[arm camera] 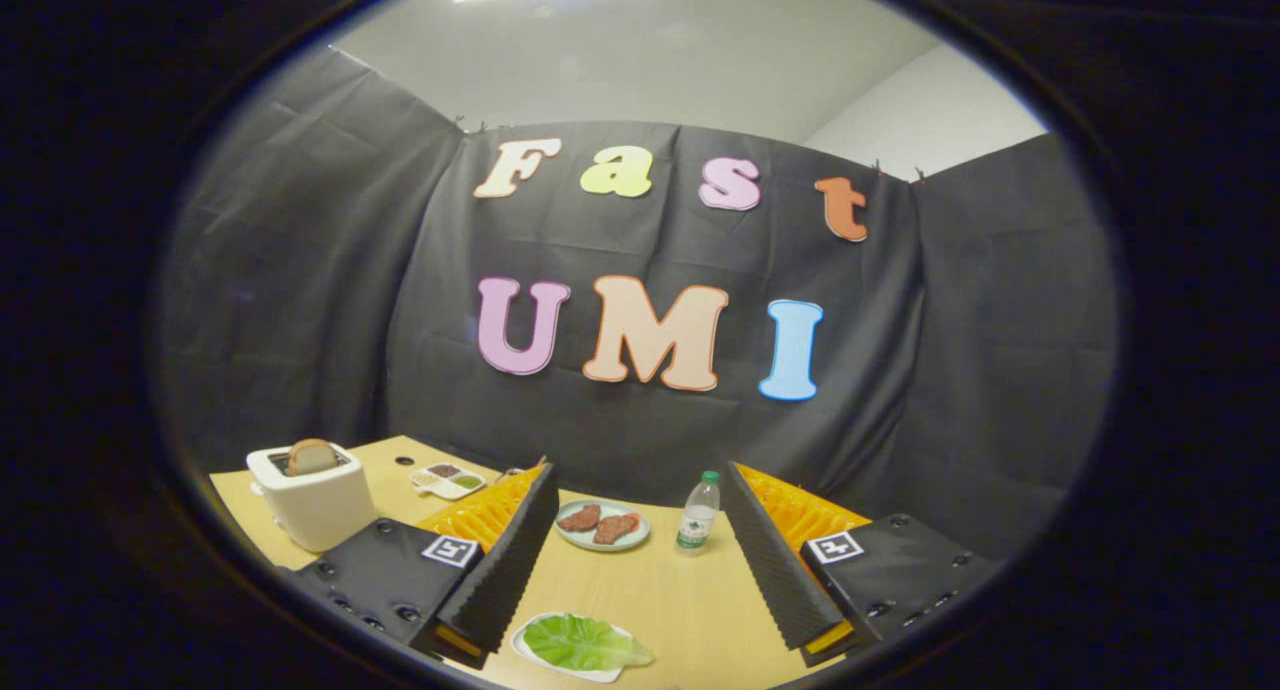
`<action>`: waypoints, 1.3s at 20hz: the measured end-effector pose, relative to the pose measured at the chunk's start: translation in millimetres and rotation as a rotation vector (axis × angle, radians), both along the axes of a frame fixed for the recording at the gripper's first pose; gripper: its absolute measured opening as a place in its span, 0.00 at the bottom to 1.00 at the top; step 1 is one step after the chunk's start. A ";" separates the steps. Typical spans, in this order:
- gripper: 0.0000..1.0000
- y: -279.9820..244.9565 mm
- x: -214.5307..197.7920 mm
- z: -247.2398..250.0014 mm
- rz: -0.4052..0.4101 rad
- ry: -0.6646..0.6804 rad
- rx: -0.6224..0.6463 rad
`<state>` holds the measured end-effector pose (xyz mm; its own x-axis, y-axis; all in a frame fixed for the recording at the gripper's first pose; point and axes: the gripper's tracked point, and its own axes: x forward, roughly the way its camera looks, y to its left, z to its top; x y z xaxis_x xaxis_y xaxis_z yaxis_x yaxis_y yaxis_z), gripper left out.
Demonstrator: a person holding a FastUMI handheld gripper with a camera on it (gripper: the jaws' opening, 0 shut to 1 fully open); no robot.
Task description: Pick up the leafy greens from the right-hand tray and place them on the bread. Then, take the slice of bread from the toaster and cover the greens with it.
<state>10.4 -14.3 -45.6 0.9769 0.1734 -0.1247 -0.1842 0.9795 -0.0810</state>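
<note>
Partly obscured: the small divided tray (447, 480) near the worktop's far edge, its contents too small to identify, and the near edge of the white tray (528, 652) carrying the leafy greens (582, 643). The gripper (640, 570) is spread wide, holding and touching nothing. The greens lie between the fingers at the worktop's (680, 600) near edge. Bread slice (312, 457) stands in the toaster (312, 495) at the far left corner. A plate (603, 526) of two reddish-brown pieces and a bottle (698, 512) stand beyond the fingers, with bare worktop between them and the greens.
</note>
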 end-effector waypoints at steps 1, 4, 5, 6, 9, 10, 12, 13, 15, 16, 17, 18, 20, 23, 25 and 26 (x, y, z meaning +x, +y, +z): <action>1.00 2.0 1.8 -4.0 0.020 0.006 -0.008; 1.00 3.8 11.1 -23.2 0.065 0.046 -0.029; 1.00 4.9 13.2 -28.8 0.081 0.061 -0.027; 1.00 6.5 14.7 -33.7 0.097 0.073 -0.026; 1.00 8.1 22.9 -49.9 0.143 0.107 -0.043; 1.00 9.2 24.8 -58.2 0.159 0.125 -0.046; 1.00 12.4 28.2 -74.8 0.193 0.167 -0.049; 1.00 12.4 30.4 -84.0 0.208 0.190 -0.053; 1.00 13.6 34.3 -100.6 0.235 0.230 -0.067; 1.00 14.0 35.7 -110.1 0.247 0.249 -0.079; 1.00 15.0 37.3 -117.6 0.262 0.264 -0.088; 1.00 15.7 38.4 -125.9 0.274 0.279 -0.098; 1.00 19.7 37.8 -148.9 0.303 0.331 -0.109; 1.00 23.2 40.4 -177.7 0.336 0.390 -0.120; 1.00 26.2 40.0 -197.3 0.358 0.422 -0.130; 1.00 29.7 38.2 -208.0 0.370 0.437 -0.139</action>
<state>48.7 15.5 -253.6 0.7075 0.4460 -0.5482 -0.5567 0.8295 -0.0436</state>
